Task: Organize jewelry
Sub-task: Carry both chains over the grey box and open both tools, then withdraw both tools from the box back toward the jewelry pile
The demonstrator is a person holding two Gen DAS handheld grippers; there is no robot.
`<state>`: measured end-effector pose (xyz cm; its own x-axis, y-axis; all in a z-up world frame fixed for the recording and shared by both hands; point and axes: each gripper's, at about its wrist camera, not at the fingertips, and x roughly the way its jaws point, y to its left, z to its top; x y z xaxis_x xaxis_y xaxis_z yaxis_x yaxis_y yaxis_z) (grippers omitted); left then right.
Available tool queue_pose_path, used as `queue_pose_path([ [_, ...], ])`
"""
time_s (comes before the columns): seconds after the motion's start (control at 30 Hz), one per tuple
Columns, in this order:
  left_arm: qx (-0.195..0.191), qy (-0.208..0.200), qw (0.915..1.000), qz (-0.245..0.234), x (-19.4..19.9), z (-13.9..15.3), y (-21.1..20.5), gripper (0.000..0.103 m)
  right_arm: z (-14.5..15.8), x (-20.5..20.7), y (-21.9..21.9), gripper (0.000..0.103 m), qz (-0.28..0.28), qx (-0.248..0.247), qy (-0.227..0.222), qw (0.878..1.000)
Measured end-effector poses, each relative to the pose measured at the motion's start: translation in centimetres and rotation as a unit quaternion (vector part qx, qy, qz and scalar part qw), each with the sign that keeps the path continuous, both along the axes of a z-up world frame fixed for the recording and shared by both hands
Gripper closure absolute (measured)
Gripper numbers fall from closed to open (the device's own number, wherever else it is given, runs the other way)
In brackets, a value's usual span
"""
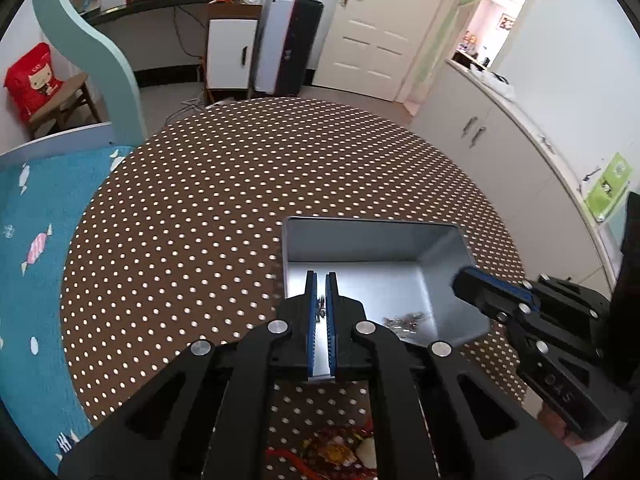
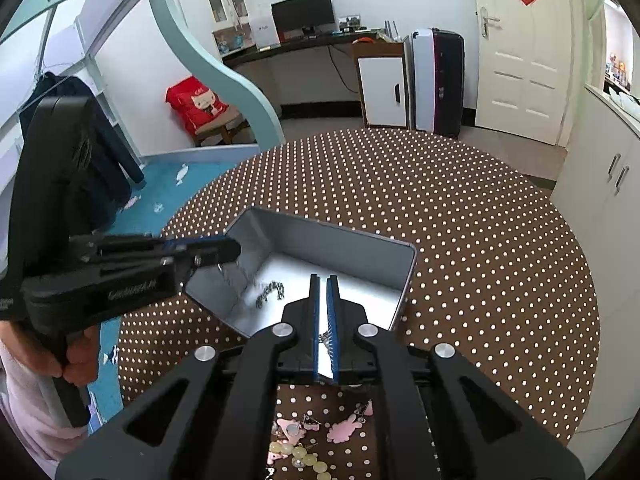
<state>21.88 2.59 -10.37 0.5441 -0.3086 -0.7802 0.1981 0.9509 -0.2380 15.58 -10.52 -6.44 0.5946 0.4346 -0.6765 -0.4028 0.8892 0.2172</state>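
While hanging over an open metal tin [image 1: 372,221] on a round table [image 1: 200,200] covered in brown cloth with white dots, pointed steeply down into it from either side: two hand-held grippers, tips well inside the rim so as to let jewellery land on the floor of the tin, not on the cloth.

Left gripper [image 1: 321,276]: jaws pressed almost together on a thin dark chain [image 1: 320,308], pinched between the blue pads. From the right wrist view, seen reaching in over the tin's left corner [image 2: 236,249], with the chain [image 2: 270,292] trailing down from the tip and its lower end pooled on the bright metal floor. Probably held low like this to lay the chain down length by length and keep it from knotting.

Right gripper [image 2: 323,278]: jaws a narrow slit apart, nothing visibly pinched. Through the slit, a small silver piece [image 2: 326,338]. From the left wrist view, the same silver piece [image 1: 404,320] lying on the tin's floor, apart from the right gripper [image 1: 458,282] above the right wall; judged already set down, not held.

Not yet sorted, on the cloth at the near edge of the table, outside the tin: pink charms [image 2: 348,428], pale beads [image 2: 304,456], and a red and gold piece [image 1: 336,452]. Placed close to the tin, presumably for short trips.
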Motion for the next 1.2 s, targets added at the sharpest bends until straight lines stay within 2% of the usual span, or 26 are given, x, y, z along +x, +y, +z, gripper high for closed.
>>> queue_pose_path([
  [0.03, 0.004, -0.002, 1.0000, -0.001, -0.1, 0.1, 0.0, 0.098, 0.2, 0.0, -0.1, 0.087, -0.004, 0.000, -0.003, 1.000],
  [0.1, 0.009, -0.003, 1.0000, -0.002, -0.3, 0.3, -0.2, 0.098, 0.4, -0.3, -0.3, 0.060, -0.012, -0.005, -0.012, 1.000],
  [0.17, 0.014, 0.000, 0.9999, -0.001, -0.4, 0.3, -0.5, 0.098, 0.7, -0.6, -0.5, 0.048, -0.019, -0.007, -0.019, 1.000],
  [0.2, 0.016, 0.000, 0.9999, -0.001, -0.5, 0.3, -0.7, 0.096, 0.8, -0.7, -0.6, 0.044, -0.020, -0.006, -0.022, 1.000],
  [0.23, 0.016, 0.000, 0.9999, -0.001, -0.5, 0.3, -0.7, 0.088, 0.8, -0.8, -0.7, 0.041, -0.023, -0.007, -0.023, 0.999],
  [0.3, 0.016, 0.001, 0.9999, 0.002, -0.7, 0.2, -0.8, 0.080, 0.8, -1.0, -1.1, 0.027, -0.037, -0.012, -0.022, 0.999],
  [0.33, 0.015, 0.001, 0.9999, 0.002, -0.8, 0.2, -0.7, 0.076, 0.8, -1.0, -1.4, 0.024, -0.045, -0.011, -0.020, 0.999],
  [0.47, 0.007, -0.003, 1.0000, -0.003, -1.7, 0.5, -0.6, 0.069, 1.0, -1.2, -2.4, 0.011, -0.081, -0.012, -0.026, 0.996],
  [0.5, 0.005, -0.005, 1.0000, -0.004, -1.9, 0.6, -0.5, 0.065, 0.9, -1.5, -2.6, 0.009, -0.091, -0.015, -0.029, 0.995],
  [0.6, 0.018, -0.025, 0.9995, -0.003, -3.1, 1.2, -0.6, 0.030, 0.8, -2.0, -3.8, 0.008, -0.130, -0.002, -0.023, 0.991],
  [0.67, 0.026, -0.041, 0.9988, -0.007, -3.9, 1.6, -0.7, 0.028, 0.4, -2.8, -4.9, 0.008, -0.186, 0.011, -0.013, 0.982],
  [0.73, 0.018, -0.041, 0.9990, -0.006, -4.6, 1.7, -0.5, 0.024, 0.0, -3.6, -5.6, 0.008, -0.201, 0.028, -0.016, 0.979],
  [0.87, 0.026, -0.046, 0.9986, -0.003, -6.4, 1.2, -0.1, 0.018, -1.0, -4.7, -6.3, 0.008, -0.205, 0.017, -0.004, 0.979],
  [1.1, 0.015, -0.039, 0.9991, -0.007, -10.1, -0.9, 1.0, 0.016, -3.0, -8.9, -6.2, 0.008, -0.170, 0.003, -0.047, 0.984],
  [1.2, 0.014, -0.069, 0.9975, -0.005, -12.1, -1.6, 1.4, 0.016, -4.0, -9.8, -5.9, 0.008, -0.164, -0.001, -0.043, 0.986],
])
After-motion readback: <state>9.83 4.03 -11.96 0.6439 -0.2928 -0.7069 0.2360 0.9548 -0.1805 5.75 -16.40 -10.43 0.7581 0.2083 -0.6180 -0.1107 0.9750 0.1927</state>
